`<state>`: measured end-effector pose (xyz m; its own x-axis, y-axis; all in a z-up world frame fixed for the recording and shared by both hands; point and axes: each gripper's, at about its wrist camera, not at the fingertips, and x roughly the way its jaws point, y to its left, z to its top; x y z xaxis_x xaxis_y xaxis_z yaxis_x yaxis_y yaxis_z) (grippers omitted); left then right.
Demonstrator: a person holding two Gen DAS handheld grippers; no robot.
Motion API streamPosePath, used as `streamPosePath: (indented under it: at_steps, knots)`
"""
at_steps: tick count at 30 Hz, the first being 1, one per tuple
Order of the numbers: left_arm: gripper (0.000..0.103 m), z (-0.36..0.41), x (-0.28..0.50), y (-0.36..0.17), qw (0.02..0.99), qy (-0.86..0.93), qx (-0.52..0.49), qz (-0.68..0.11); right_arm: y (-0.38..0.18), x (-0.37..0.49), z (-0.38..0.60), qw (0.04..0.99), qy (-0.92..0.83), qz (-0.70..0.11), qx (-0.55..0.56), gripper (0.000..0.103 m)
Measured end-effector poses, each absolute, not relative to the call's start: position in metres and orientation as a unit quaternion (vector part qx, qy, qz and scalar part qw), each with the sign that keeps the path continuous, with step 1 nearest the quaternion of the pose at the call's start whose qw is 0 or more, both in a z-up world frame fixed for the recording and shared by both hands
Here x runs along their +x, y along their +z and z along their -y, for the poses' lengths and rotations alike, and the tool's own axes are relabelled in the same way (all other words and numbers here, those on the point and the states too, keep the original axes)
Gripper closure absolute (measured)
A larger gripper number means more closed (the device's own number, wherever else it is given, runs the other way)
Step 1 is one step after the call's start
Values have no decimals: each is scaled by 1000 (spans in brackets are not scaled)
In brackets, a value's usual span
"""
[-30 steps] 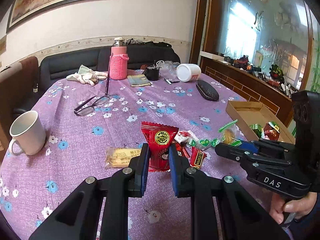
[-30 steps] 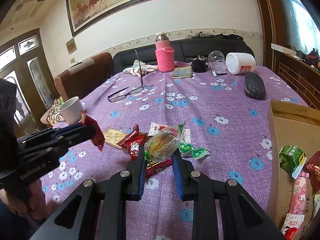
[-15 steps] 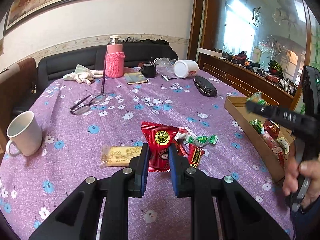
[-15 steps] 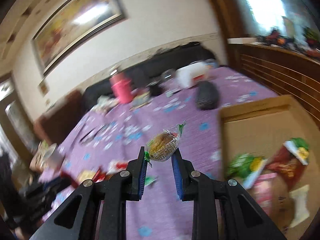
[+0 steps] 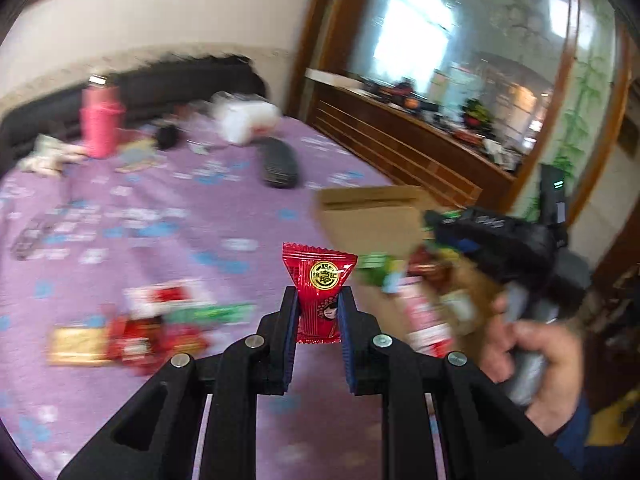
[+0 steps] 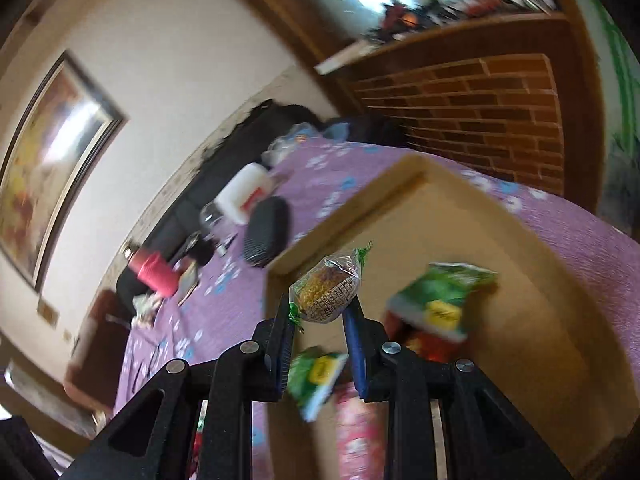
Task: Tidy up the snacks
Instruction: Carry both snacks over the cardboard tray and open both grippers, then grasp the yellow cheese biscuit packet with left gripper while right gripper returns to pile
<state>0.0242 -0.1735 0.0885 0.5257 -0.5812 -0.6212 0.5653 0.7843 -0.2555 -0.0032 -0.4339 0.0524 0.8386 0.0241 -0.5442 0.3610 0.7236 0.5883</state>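
From my left wrist camera: my left gripper (image 5: pixel 319 312) is clamped on a red foil snack packet with a gold round emblem (image 5: pixel 319 298), its blue-padded jaws pressing the packet's lower half so the crimped top stands upright above them, lifted clear of the purple floral tablecloth (image 5: pixel 208 208). A blurred heap of red, green and yellow wrapped snacks (image 5: pixel 148 324) lies on the cloth to the near left. To the right sits the shallow brown cardboard box (image 5: pixel 360 208), with several packets inside it. Over the box my right hand (image 5: pixel 536 364) grips the handle of the black right gripper (image 5: pixel 436 220); blur hides what it carries in this view. Far across the table stand a pink knit-sleeved flask (image 5: pixel 100 120), a white jar lying on its side (image 5: pixel 248 118) and a black oval case (image 5: pixel 280 162).

From my right wrist camera, rolled hard to one side: the right gripper (image 6: pixel 322 312) is closed on a clear-wrapped golden pastry with green twisted ends (image 6: pixel 326 292), pinched low between its pads. It hangs over the cardboard box (image 6: pixel 500 240), near the box's far-left corner. On the box floor lie a large green bag with a yellow label (image 6: pixel 436 300), a smaller green packet (image 6: pixel 316 376) and a pink packet (image 6: pixel 360 436), all smeared by motion.
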Motion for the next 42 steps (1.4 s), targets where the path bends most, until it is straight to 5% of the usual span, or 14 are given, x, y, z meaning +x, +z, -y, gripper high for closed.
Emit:
streamPosePath:
  at_steps: [18,24,42]
  knots:
    - [83,301,25,45,811,-395,13,-432,39,-8,469,857,-117,-274,420,75]
    - [64,291,25,48,816,-390,0,-428,45,-11,467,864,-134,-270,402,64]
    - [63,199,20,85,856,-341,-12,-389,80,-5,398,929,0,-221,296,54]
